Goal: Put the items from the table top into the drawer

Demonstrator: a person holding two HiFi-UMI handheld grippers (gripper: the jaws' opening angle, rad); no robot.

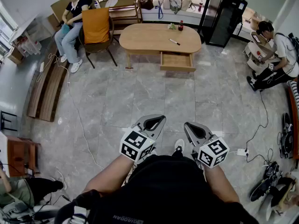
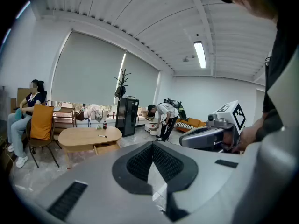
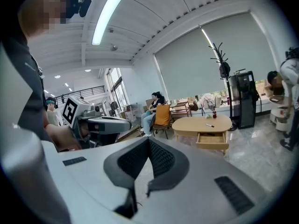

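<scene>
Wooden counter (image 1: 159, 37) sat well ahead, drawer (image 1: 176, 61) open, wide floor (image 1: 154, 92) between; left hand-held gripper (image 1: 159, 120) and right hand-held gripper (image 1: 189, 126) pointed forward side by side, both clenched empty.

Table (image 1: 159, 37) stands far ahead, centre. Drawer (image 1: 177, 60) is pulled out of its near side, right of middle. On top: pen (image 1: 174, 42) right of middle, bottle (image 1: 181, 25) behind it by the far edge. Chair (image 1: 96, 29) is left of the table, seated person (image 1: 72, 17) left of the chair. Cabinet (image 1: 223, 10) is behind the table's right end. Left gripper (image 1: 156, 122) and right gripper (image 1: 192, 129) are side by side, near the wearer, well apart from the table.
</scene>
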